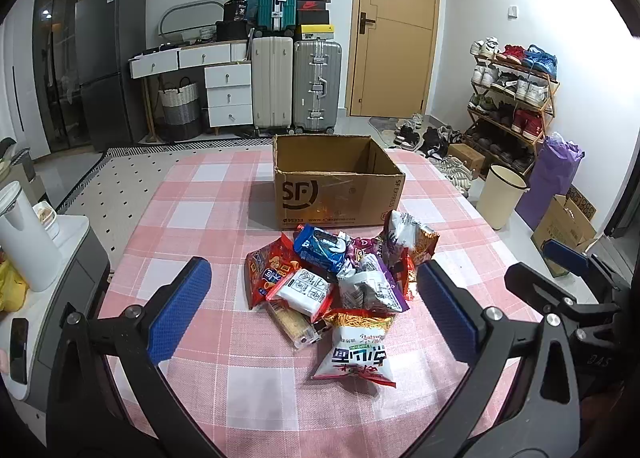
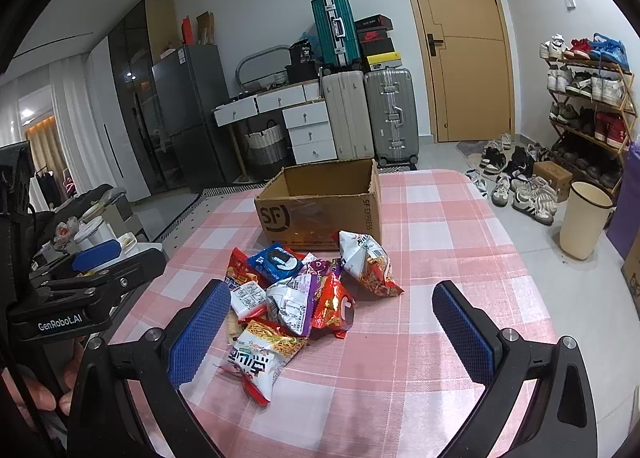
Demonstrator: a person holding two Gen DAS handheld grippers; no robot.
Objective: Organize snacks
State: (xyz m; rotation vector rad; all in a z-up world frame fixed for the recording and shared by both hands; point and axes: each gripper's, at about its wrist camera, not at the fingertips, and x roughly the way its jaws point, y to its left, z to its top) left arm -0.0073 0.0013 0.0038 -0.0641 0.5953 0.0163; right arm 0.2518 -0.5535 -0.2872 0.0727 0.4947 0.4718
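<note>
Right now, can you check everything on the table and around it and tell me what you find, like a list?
Surface: table with pink checked cloth, no spills seen.
Job's things: snack packets piled loosely; open cardboard box behind them, nothing seen inside.
Clutter: nothing seen on the cloth.
Grippers: left gripper and right gripper both open, holding nothing, hovering near the pile.
Cables: nothing seen.
Surroundings: suitcases, shoe rack, cream bin, closed door.
</note>
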